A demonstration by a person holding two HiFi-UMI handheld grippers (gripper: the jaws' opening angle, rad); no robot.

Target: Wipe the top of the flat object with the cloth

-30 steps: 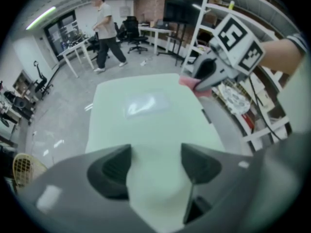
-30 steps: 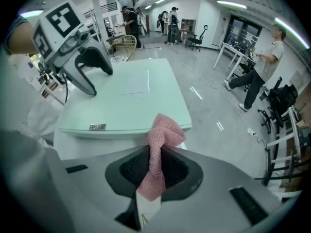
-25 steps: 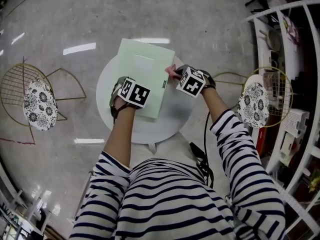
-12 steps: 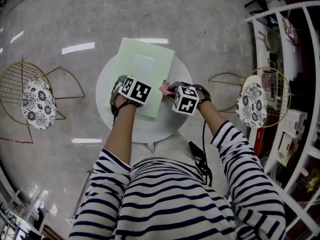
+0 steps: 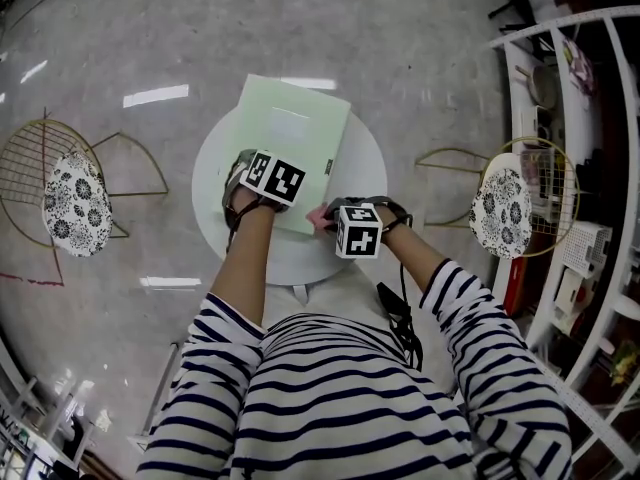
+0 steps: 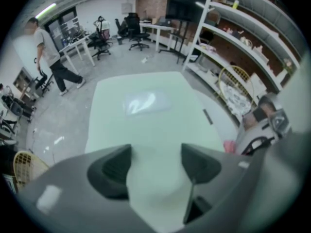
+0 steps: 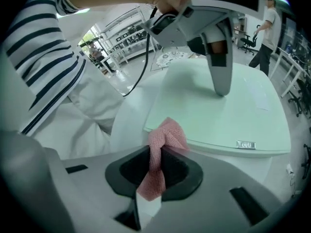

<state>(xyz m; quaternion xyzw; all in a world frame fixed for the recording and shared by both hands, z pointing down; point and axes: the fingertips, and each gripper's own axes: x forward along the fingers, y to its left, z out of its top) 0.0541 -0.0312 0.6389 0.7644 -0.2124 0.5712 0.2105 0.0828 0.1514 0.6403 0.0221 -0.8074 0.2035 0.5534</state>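
Wiping the green folder, cloth at its near edge

Head view: the pale green folder lies on the round white bench. The pink cloth has slid from the folder's right edge toward the person.
Left gripper view: the left tongs are wide, on the folder.
Right gripper view: the right tongs pinch the cloth. More wiping may be left.

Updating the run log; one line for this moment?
left gripper open, on green board | right gripper shut on pink cloth at board's edge
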